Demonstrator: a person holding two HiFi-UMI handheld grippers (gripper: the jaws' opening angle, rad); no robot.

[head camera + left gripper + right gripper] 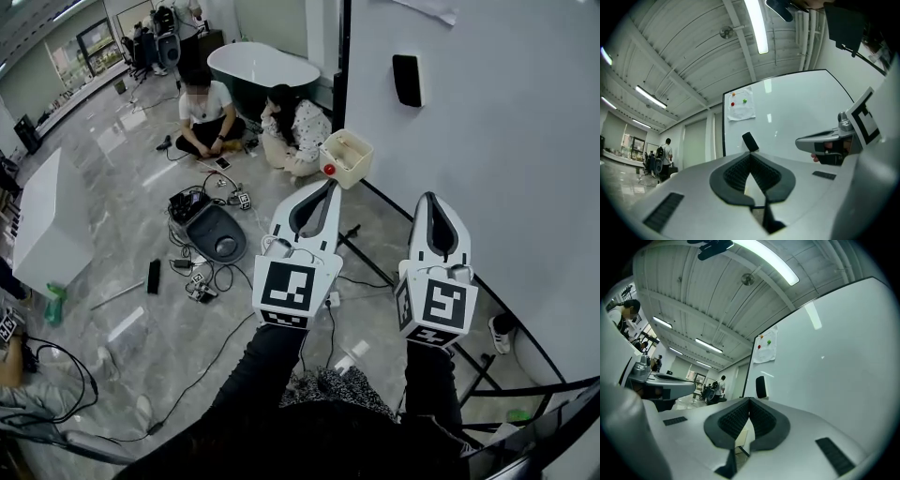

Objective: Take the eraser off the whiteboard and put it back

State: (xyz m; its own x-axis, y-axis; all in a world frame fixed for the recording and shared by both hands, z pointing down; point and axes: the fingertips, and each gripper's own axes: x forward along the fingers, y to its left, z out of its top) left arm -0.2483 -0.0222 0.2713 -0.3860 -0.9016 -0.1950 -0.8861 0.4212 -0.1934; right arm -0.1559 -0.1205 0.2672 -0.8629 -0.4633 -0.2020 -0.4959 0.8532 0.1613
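Nearest the camera, two dark sleeves [272,366] reach forward, each hand carrying a claw. The left claw [328,187] has its jaws pressed together at the tips, and its own view [750,157] shows nothing caught between the ribbed pads. The right claw [429,200] is pressed together as well and is just as empty [750,401]. The two are held side by side, apart from each other, and both point toward the whiteboard [506,141].

Beneath them is grey marble floor [141,309], strewn with black cables [211,277] and a dark round device [217,234]. A white box [345,157] with something red on its side stands at the foot of the board.

The eraser [407,80] (a small black block) sticks to the whiteboard's face, beyond both claws and well apart from them. In the left gripper view it appears tilted just above the closed jaw tips [750,141]. In the right gripper view it stands upright on the board [761,386], below a paper sheet [767,345] pinned with coloured magnets.

Further off, two people [248,117] sit on the floor. Behind them stands a dark bathtub [261,70].
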